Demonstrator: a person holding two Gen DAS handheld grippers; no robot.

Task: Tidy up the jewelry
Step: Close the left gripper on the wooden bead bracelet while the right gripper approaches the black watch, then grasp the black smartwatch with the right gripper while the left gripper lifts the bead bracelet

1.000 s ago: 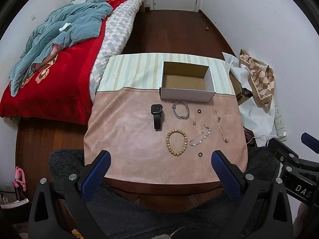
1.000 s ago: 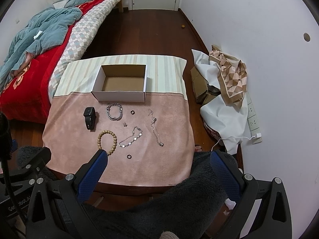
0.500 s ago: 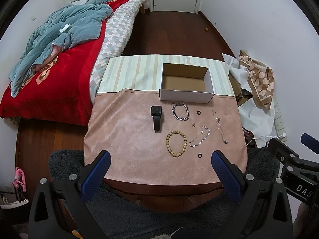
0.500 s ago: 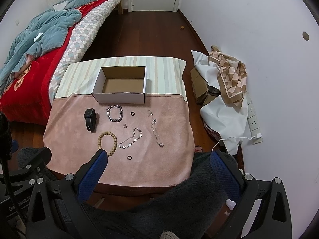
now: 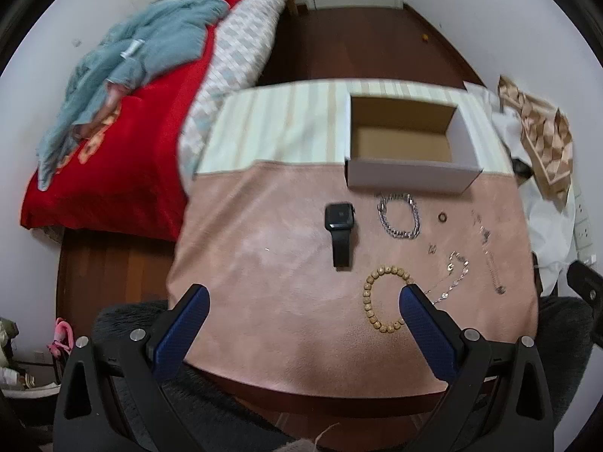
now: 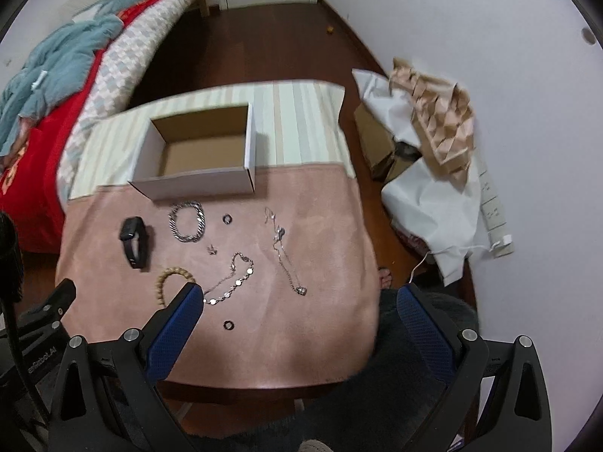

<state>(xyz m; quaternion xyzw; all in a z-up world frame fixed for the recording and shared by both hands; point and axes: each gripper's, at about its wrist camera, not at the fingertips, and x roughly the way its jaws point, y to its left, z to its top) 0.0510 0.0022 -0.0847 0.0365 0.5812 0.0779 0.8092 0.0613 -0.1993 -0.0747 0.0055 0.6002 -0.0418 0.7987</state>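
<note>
An open cardboard box point(image 5: 410, 148) stands at the far side of a pink mat point(image 5: 286, 282); it also shows in the right wrist view point(image 6: 203, 158). In front of it lie a black watch point(image 5: 339, 229), a silver chain bracelet point(image 5: 399, 215), a wooden bead bracelet point(image 5: 380, 301), a disc chain point(image 6: 231, 277), a thin necklace point(image 6: 286, 260), two dark rings point(image 6: 228, 219) point(image 6: 228, 324) and a small charm point(image 6: 211, 250). My left gripper point(image 5: 301, 301) is open above the mat's near edge. My right gripper point(image 6: 297, 301) is open above the mat's near right part.
A bed with a red cover and a teal blanket point(image 5: 124, 75) lies to the left. A pile of white and patterned cloth point(image 6: 433, 143) sits on the floor at the right by the wall. A dark fuzzy seat point(image 6: 377, 395) lies below the table's near edge.
Both grippers have moved forward and lower toward the table, so the jewelry appears larger. The left now reaches over the bead bracelet. Nothing was picked up.
</note>
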